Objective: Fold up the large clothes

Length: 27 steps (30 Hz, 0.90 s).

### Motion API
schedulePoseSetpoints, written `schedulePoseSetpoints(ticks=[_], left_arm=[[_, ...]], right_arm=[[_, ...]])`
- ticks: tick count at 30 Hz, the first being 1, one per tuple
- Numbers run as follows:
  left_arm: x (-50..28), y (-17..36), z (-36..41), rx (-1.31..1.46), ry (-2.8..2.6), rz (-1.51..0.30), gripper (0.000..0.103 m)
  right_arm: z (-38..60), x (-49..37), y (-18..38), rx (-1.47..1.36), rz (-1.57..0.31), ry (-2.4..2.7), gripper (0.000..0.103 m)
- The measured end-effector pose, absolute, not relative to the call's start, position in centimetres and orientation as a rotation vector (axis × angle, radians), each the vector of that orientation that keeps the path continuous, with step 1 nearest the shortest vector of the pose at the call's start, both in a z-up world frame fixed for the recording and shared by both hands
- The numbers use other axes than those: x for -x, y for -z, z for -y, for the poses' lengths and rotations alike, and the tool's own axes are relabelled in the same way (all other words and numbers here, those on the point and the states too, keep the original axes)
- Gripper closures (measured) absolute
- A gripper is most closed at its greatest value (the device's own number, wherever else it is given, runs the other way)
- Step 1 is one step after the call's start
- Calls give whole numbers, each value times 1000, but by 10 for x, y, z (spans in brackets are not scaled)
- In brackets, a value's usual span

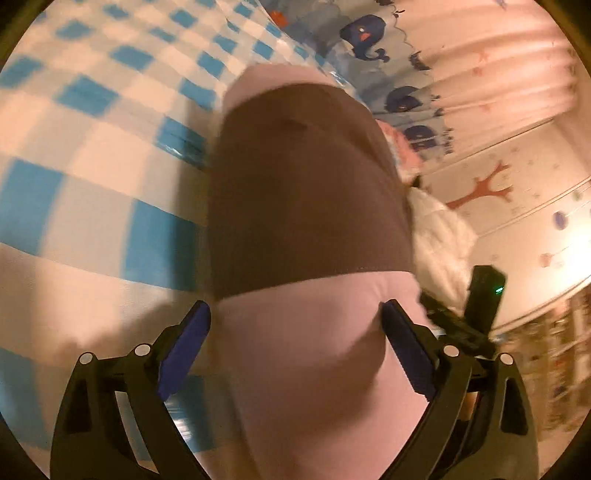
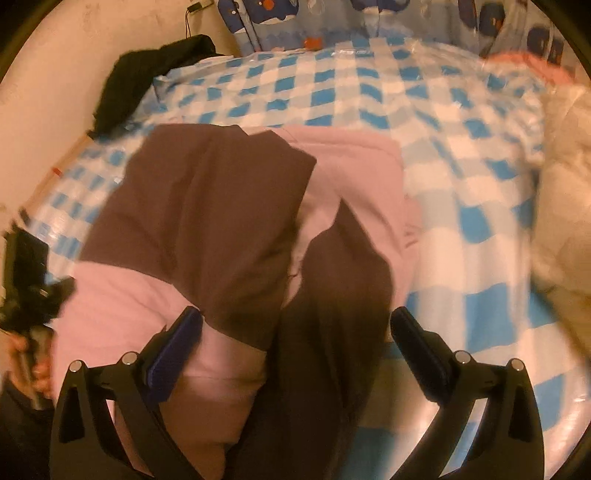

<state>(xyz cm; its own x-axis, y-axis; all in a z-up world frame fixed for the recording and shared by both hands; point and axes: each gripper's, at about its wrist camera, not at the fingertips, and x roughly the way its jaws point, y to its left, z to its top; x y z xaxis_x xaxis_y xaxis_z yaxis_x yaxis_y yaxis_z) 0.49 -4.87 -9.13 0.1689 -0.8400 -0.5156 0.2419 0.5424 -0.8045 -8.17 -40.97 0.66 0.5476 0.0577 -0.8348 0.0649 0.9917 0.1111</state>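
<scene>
Pink-and-brown soft fleece garment point(image 2: 236, 229) lay bunched on blue-checked plastic-covered bed point(image 2: 461, 229), near side. My left tongs point(image 1: 295, 332) stood wide, pads clear of cloth; right tongs point(image 2: 295, 339) wide too. Judged it light, floppy; best pinched at hem corners.

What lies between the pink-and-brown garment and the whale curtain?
In the right wrist view, only bare blue-checked sheet lies between the garment and the whale curtain.
</scene>
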Motion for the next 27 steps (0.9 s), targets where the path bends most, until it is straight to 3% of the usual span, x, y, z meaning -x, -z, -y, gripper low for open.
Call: schedulePoseSetpoints(ticks=[2, 5, 10, 16, 23, 27], left_arm=[[-6, 99, 65, 639, 889, -1192, 7], [-3, 96, 87, 559, 891, -1209, 6], [28, 57, 121, 277, 834, -1103, 9], [81, -1, 130, -15, 809, -855, 14], [55, -50, 6, -71, 564, -772, 16], [9, -2, -72, 41, 411, -964, 15]], right_arm=[[402, 89, -5, -70, -975, 60, 6], [404, 98, 1, -67, -954, 114, 6], [466, 108, 70, -736, -931, -132, 5], [412, 101, 42, -659, -859, -146, 6], [261, 10, 13, -498, -815, -313, 6], [187, -34, 52, -275, -865, -297, 6]])
